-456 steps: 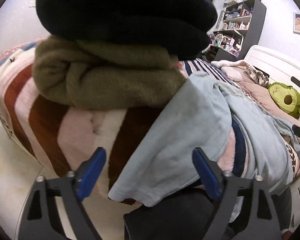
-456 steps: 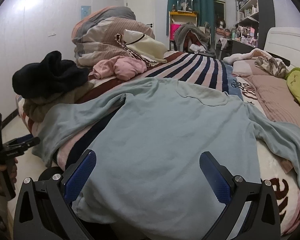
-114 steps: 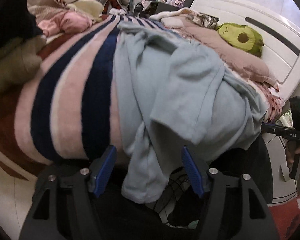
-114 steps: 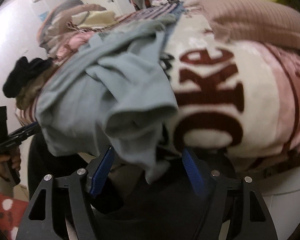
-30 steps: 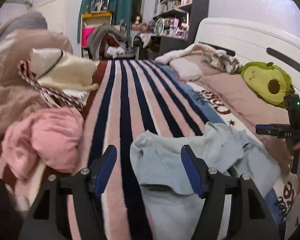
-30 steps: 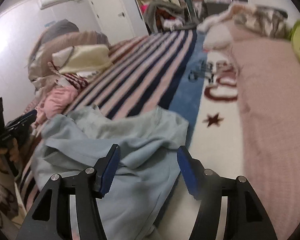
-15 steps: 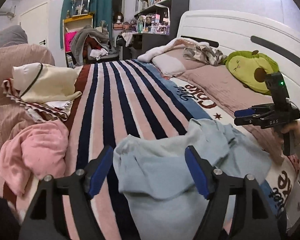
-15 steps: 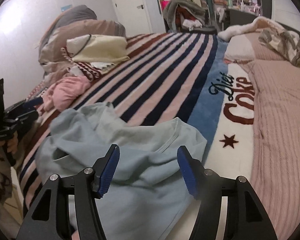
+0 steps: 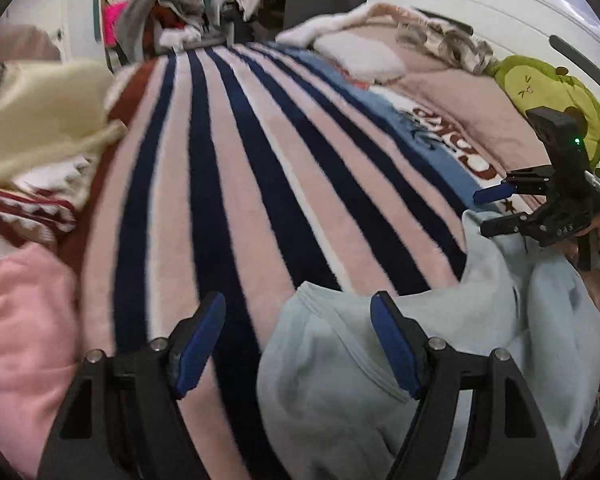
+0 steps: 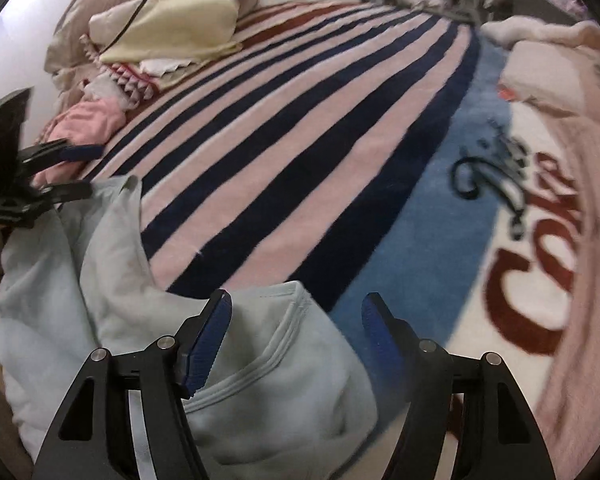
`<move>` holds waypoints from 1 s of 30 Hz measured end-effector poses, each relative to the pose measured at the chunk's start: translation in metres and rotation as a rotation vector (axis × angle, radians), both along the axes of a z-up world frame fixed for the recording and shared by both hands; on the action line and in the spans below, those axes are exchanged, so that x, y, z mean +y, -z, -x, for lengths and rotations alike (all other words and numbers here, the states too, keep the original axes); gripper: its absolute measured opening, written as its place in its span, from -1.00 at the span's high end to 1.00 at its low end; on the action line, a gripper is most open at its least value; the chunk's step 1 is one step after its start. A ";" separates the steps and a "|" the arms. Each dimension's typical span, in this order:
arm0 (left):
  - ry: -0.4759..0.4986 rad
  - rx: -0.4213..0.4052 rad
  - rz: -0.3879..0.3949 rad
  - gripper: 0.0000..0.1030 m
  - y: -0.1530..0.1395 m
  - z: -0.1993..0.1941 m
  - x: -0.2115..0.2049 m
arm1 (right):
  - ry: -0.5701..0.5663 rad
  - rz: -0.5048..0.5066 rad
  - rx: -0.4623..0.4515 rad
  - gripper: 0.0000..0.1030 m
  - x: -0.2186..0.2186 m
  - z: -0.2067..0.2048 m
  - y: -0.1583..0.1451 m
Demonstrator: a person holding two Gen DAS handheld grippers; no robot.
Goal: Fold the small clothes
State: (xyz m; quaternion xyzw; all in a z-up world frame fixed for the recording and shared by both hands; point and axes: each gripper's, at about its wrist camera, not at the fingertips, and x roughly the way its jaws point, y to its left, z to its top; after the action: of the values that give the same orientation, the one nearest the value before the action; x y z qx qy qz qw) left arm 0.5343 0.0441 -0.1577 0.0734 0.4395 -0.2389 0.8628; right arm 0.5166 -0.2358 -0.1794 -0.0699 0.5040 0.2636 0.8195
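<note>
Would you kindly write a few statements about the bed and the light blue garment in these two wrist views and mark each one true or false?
1. The light blue garment lies at the near edge of the striped blanket. True.
2. The garment is spread out flat with both sleeves extended. False: it is bunched up in folds.
3. A green avocado plush toy sits by the white headboard. True.
4. The left hand-held gripper is clamped shut on the garment. False: its blue pads stand apart, with cloth only beside the right one.
5. The blanket's stripes are green and yellow. False: they are navy and pink.
6. A pink garment lies near the folded cream one. True.
</note>
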 end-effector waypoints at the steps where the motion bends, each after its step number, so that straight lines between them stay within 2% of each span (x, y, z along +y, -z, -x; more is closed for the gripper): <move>1: 0.004 0.023 -0.003 -0.36 0.006 -0.003 -0.001 | -0.020 0.008 0.024 -0.22 0.002 0.000 0.006; 2: 0.007 0.041 -0.012 -0.32 0.013 -0.006 -0.002 | -0.040 0.028 0.027 -0.19 0.004 0.001 0.009; 3: 0.010 0.056 -0.017 -0.17 0.019 -0.006 -0.002 | -0.066 0.054 0.013 -0.15 0.008 0.006 0.010; 4: 0.011 0.071 -0.020 0.01 0.023 -0.006 -0.002 | -0.090 0.073 -0.003 0.10 0.011 0.010 0.010; 5: 0.011 0.077 -0.027 0.08 0.026 -0.006 -0.003 | -0.098 0.074 -0.006 0.56 0.012 0.013 0.009; 6: 0.016 0.071 -0.036 0.26 0.026 -0.005 -0.004 | -0.102 0.071 -0.005 0.82 0.013 0.015 0.008; 7: 0.030 0.067 -0.042 0.55 0.025 -0.003 -0.005 | -0.108 0.081 -0.014 0.90 0.015 0.018 0.008; 9: 0.052 0.072 -0.044 0.87 0.023 0.001 -0.010 | -0.117 0.131 -0.069 0.91 0.020 0.025 0.008; 12: 0.048 0.008 -0.094 0.93 0.018 0.011 -0.013 | -0.060 0.158 -0.127 0.94 0.018 0.029 0.002; 16: -0.004 -0.084 -0.087 0.93 0.003 0.020 -0.002 | 0.015 0.118 -0.198 0.95 0.005 0.033 -0.017; 20: 0.002 -0.091 -0.090 0.87 0.002 0.018 -0.005 | 0.047 0.113 -0.178 0.92 0.001 0.030 -0.015; 21: -0.005 -0.085 -0.097 0.65 0.005 0.016 -0.006 | 0.057 0.116 -0.154 0.91 0.002 0.027 -0.010; 22: -0.017 -0.077 -0.106 0.21 0.007 0.015 -0.005 | 0.063 0.127 -0.136 0.84 0.007 0.023 -0.006; 24: -0.030 -0.078 -0.091 -0.12 0.004 0.019 0.000 | 0.073 0.136 -0.123 0.72 0.009 0.024 -0.005; 26: -0.038 -0.097 -0.073 -0.12 -0.010 0.028 0.008 | 0.081 0.112 -0.137 0.43 0.003 0.036 -0.015; 28: -0.054 -0.143 -0.076 -0.12 -0.025 0.041 0.013 | 0.095 0.076 -0.169 0.33 -0.002 0.052 -0.032; 30: -0.045 -0.172 -0.062 -0.12 -0.042 0.061 0.017 | 0.096 0.024 -0.181 0.32 -0.005 0.073 -0.049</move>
State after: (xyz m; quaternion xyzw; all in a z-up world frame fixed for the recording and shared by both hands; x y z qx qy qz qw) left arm 0.4735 0.0612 -0.1155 0.1103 0.3724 -0.1985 0.8999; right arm 0.4439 -0.2410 -0.1303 -0.0791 0.4337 0.2104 0.8726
